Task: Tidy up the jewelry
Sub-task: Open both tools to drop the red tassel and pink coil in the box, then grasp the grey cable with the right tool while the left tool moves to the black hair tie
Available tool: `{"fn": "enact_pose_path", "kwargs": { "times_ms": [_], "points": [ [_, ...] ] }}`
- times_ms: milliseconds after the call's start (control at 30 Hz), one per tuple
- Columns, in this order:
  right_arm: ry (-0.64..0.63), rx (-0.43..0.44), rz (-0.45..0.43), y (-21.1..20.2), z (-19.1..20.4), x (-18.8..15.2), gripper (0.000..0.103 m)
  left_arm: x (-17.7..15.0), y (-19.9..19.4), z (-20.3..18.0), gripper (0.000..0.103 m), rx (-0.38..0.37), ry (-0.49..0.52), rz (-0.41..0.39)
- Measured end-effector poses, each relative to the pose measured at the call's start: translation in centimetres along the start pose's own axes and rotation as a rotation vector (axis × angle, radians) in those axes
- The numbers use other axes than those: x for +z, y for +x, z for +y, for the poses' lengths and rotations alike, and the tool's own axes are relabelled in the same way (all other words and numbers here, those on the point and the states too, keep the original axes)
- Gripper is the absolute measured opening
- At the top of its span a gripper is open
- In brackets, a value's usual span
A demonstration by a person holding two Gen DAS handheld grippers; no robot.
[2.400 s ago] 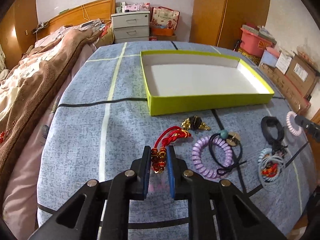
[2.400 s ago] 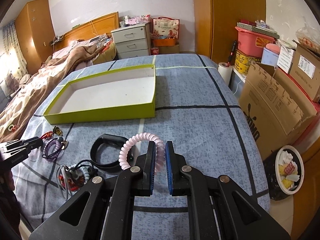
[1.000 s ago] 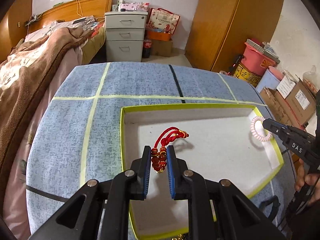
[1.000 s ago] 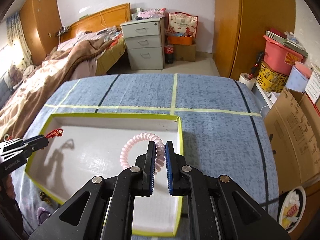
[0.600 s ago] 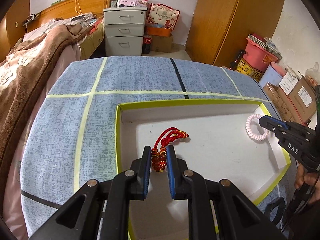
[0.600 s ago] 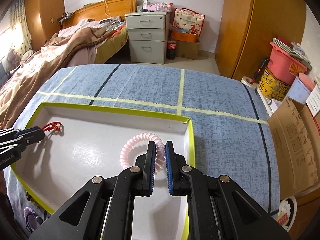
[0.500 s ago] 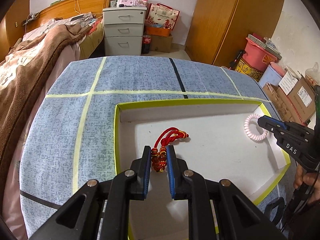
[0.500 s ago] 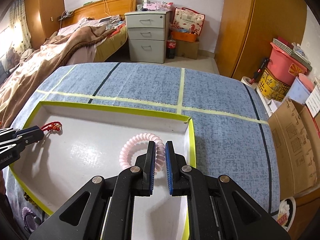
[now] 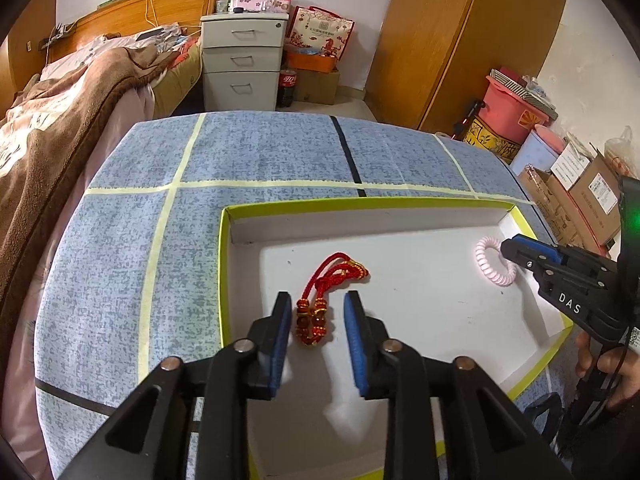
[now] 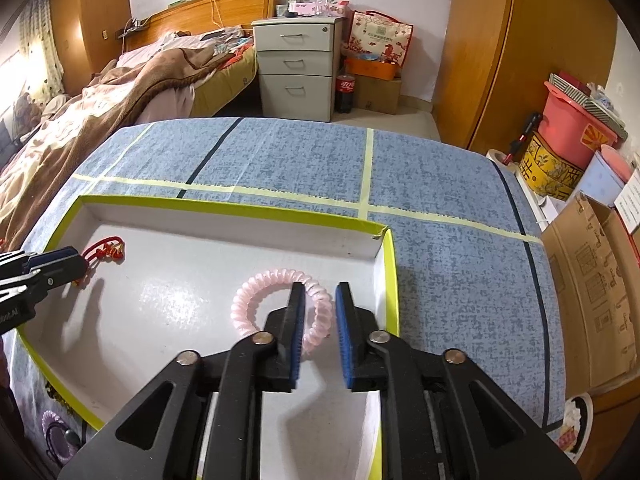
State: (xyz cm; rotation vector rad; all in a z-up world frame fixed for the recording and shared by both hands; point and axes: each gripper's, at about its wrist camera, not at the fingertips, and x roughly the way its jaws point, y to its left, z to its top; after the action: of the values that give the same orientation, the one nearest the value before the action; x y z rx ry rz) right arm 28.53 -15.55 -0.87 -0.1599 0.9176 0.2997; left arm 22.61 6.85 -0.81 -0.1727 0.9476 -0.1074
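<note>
A red cord bracelet with red-and-gold beads (image 9: 314,320) lies on the white floor of the yellow-green tray (image 9: 360,204). My left gripper (image 9: 317,300) straddles it, jaws opening, blue pads clear of the beads on both sides. In the right wrist view a pink coil hair tie (image 10: 256,292) rests on the tray floor near the right wall (image 10: 394,280). One side of the coil runs between the opening jaws of my right gripper (image 10: 320,292), and the pads do not press on it. Each gripper also shows at the edge of the other's view.
A purple coil tie (image 10: 56,432) and a gold piece (image 10: 56,394) lie on the blue cloth outside the tray's near left corner. A black band (image 9: 544,412) lies past its right side. A person's hand (image 9: 612,376) holds the right gripper. Cardboard boxes (image 10: 592,280) stand right, a bed (image 10: 100,112) left.
Both grippers' jaws have parted. The red bracelet and the pink coil tie, gripped half a second ago, now sit loose between the pads. The hands have hardly moved.
</note>
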Motion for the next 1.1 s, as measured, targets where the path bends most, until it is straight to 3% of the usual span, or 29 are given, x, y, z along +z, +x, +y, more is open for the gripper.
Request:
{"fn": "enact_pose_path", "kwargs": {
  "times_ms": [67, 367, 433, 767, 833, 1100],
  "points": [
    [0.005, 0.005, -0.008, -0.3, -0.1, 0.0, 0.041, -0.1, -0.3, 0.0, 0.034, 0.002, -0.007, -0.003],
    [0.016, 0.045, -0.075, -3.8, 0.0, -0.7, 0.042, -0.9, -3.7, -0.4, 0.042, -0.015, -0.014, -0.059],
    [0.025, 0.052, -0.088, -4.7, -0.1, -1.1, 0.042, -1.4, -4.9, -0.8, 0.046, 0.012, 0.003, -0.086],
    [0.026, 0.073, -0.086, -8.8, -0.5, -6.1, 0.042, -5.7, -8.9, -0.9, 0.047, -0.023, -0.013, -0.116],
    [0.036, 0.075, -0.092, -9.5, -0.6, -7.1, 0.042, -6.5, -9.3, -0.9, 0.047, 0.000, -0.018, -0.119],
    [0.032, 0.241, -0.111, -12.6, 1.6, -11.0, 0.042, -9.3, -10.5, -0.6, 0.048, -0.025, -0.043, -0.116]
  ]
}}
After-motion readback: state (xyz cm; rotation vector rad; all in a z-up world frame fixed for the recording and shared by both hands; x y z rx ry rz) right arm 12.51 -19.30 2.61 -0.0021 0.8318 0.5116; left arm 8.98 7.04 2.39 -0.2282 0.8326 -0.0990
